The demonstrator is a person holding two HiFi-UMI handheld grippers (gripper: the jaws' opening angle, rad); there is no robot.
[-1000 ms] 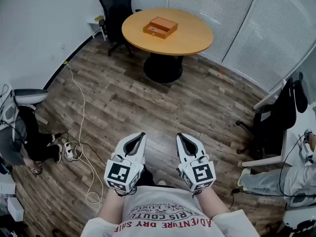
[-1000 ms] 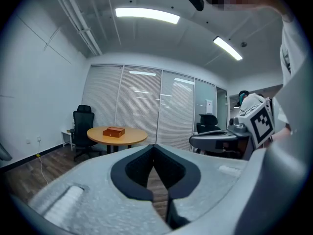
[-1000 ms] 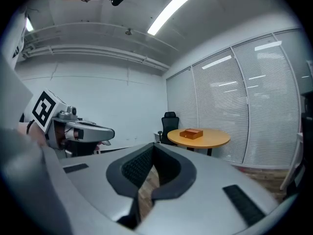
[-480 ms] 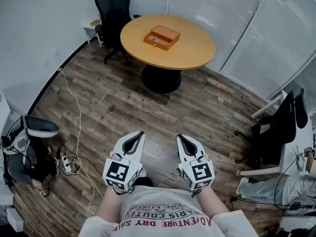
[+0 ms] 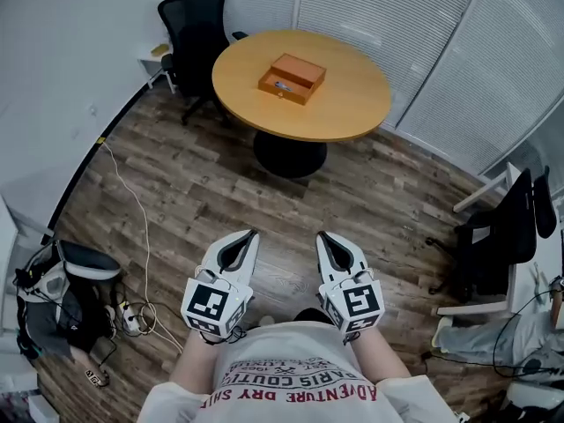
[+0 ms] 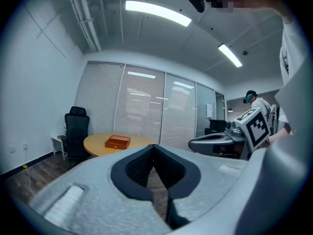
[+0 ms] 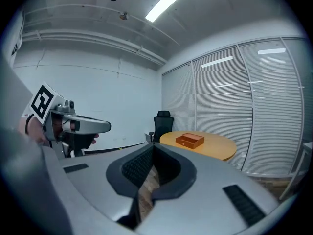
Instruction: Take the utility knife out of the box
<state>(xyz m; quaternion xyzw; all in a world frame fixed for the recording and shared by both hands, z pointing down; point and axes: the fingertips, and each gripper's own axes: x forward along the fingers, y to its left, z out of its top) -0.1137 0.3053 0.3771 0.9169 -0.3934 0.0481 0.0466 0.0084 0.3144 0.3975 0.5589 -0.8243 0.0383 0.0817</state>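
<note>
An orange-brown wooden box lies closed on a round wooden table across the room. It also shows far ahead in the left gripper view and the right gripper view. No utility knife is in sight. My left gripper and right gripper are held side by side close to my chest, over the wood floor and well short of the table. Both point toward the table. Each one's jaws meet at the tips, left gripper and right gripper, with nothing between them.
A black office chair stands behind the table at its left, and another chair at the right. A white cable trails over the floor at the left, near a bag. Blinds line the far wall.
The table and box have drawn nearer and sit lower in the head view. Both grippers keep the same shut pose in front of my chest.
</note>
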